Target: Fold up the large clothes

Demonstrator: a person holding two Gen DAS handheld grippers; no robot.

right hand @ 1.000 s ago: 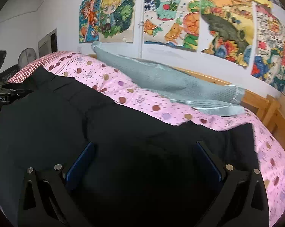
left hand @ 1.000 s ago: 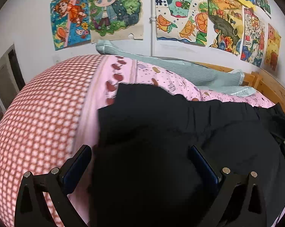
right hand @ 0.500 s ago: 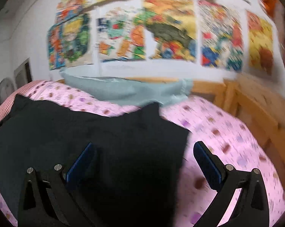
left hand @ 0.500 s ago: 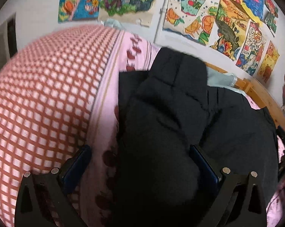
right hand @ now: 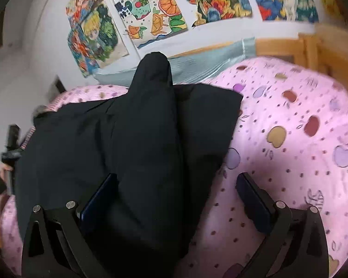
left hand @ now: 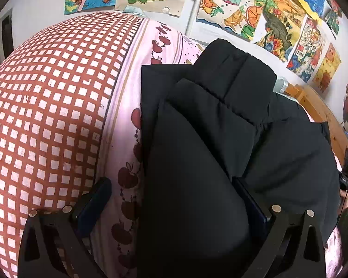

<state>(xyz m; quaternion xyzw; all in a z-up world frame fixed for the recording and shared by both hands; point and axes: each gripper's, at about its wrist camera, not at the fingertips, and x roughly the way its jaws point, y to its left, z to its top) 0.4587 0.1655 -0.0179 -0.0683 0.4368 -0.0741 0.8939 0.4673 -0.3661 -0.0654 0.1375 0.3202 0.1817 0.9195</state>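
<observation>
**Black jacket lying on the bed, both claws spread over it**

A black padded jacket [left hand: 208, 139] is lying on a bed covered by a pink dotted sheet [right hand: 289, 150]. In the left wrist view a sleeve of the jacket is lying folded across its body, running up from between the fingers toward the wall. The left claw [left hand: 171, 201] is hovering with its jaws spread wide; black fabric is filling most of the gap, with the right finger touching it and the left finger standing over a red checked blanket [left hand: 46, 115] and an apple-print strip beside the jacket.

In the right wrist view, a sleeve is rising as a dark ridge toward a folded grey-green blanket [right hand: 208, 62] by the wall. The right claw [right hand: 176, 197] is also standing spread: its left finger is lying against the jacket, its right finger is sitting over bare pink sheet. Neither claw is pinching anything. Colourful drawings [left hand: 231, 7] are hanging on the wall behind, and a wooden bed frame [right hand: 312, 44] is showing at the right.
</observation>
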